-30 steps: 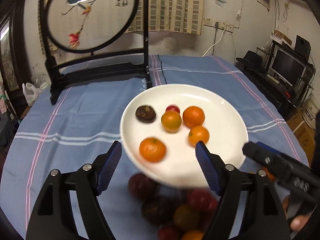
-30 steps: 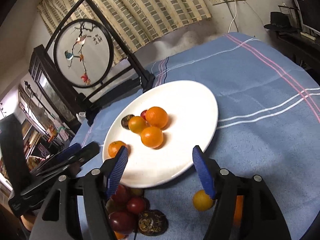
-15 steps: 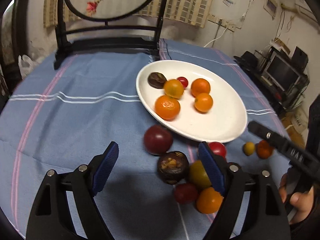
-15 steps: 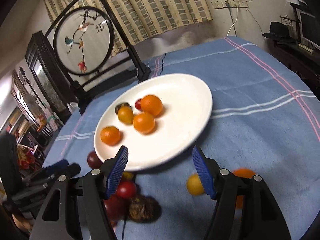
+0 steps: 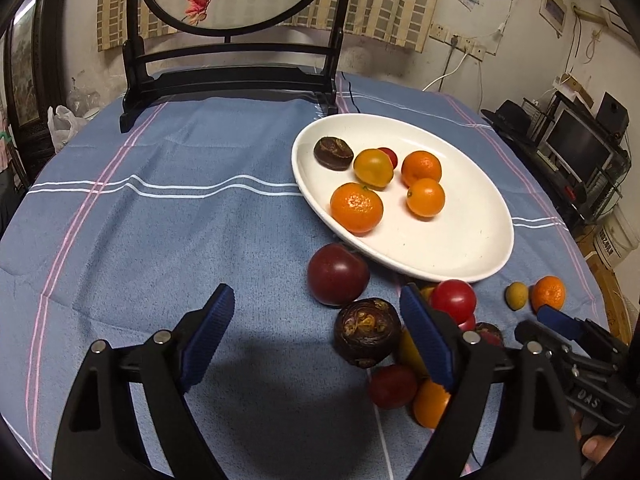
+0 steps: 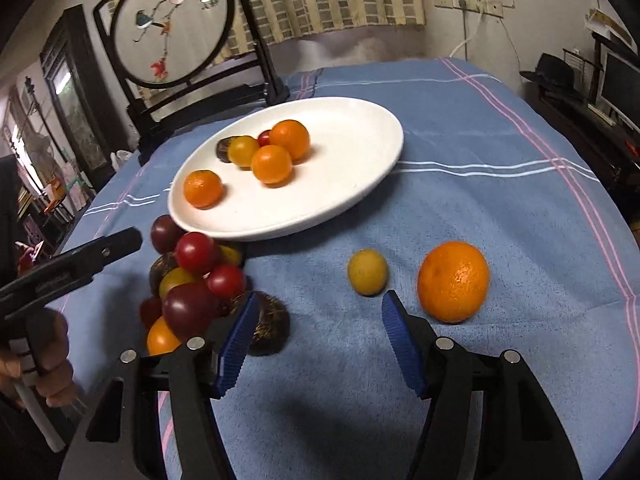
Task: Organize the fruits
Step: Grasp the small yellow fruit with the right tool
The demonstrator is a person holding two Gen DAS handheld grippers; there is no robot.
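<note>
While both views are tipping lower than a second ago, the left gripper (image 5: pixel 316 344) is hovering with jaws spread, having just been widening, and only bare blue cloth (image 5: pixel 160 220) is lying between its pads. Just inside its right pad a dark, wrinkled fruit (image 5: pixel 367 332) is sitting, with a dark red plum (image 5: pixel 338 274) just ahead of it and more red and orange fruit bunching behind that pad. Earlier the plate (image 5: pixel 472 240) was filling the gap between the pads; now it is lying farther ahead and to the right, carrying six fruits.

From the right wrist, the right gripper (image 6: pixel 318 340) is also standing open over cloth, its jaws having just been narrowing, nothing between them. A small yellow fruit (image 6: pixel 367 272) is lying just ahead of the gap, nearer than before, and an orange (image 6: pixel 453 280) is sitting just beyond the right pad. The fruit pile (image 6: pixel 192 280) is crowding the left pad. Beyond, the plate is resting, with a framed screen (image 6: pixel 172 24) farthest off.
</note>
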